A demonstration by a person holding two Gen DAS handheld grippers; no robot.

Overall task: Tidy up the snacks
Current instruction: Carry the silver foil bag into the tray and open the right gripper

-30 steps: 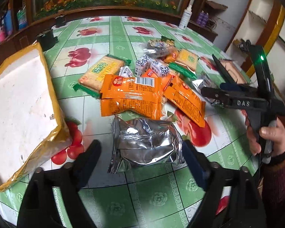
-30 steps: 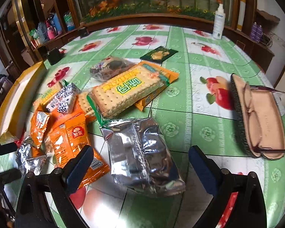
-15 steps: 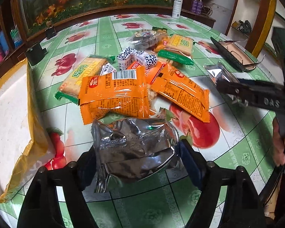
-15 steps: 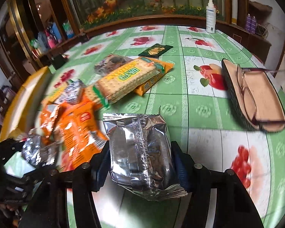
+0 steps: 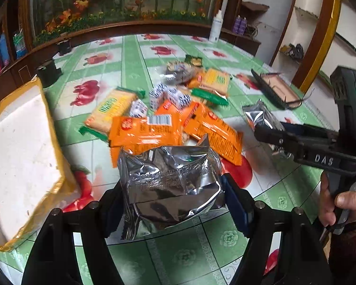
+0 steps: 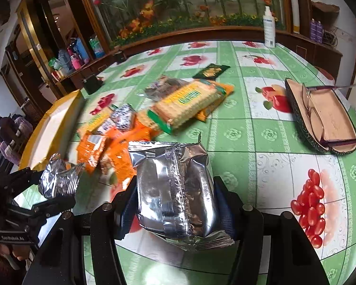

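A silver foil packet [image 5: 170,185] is held in the left claw [image 5: 170,204], another [image 6: 175,190] in the right claw [image 6: 175,213]; placement in the tray [image 5: 19,156] at nine o'clock is likely needed next.

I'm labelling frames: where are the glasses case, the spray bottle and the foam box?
glasses case [image 6: 339,121], right wrist view, tan inner lining.
spray bottle [image 6: 269,32], right wrist view, white body.
foam box [image 5: 16,154], left wrist view, white top face.

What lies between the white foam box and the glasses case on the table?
In the left wrist view, the snack pile lies between the foam box and the glasses case.
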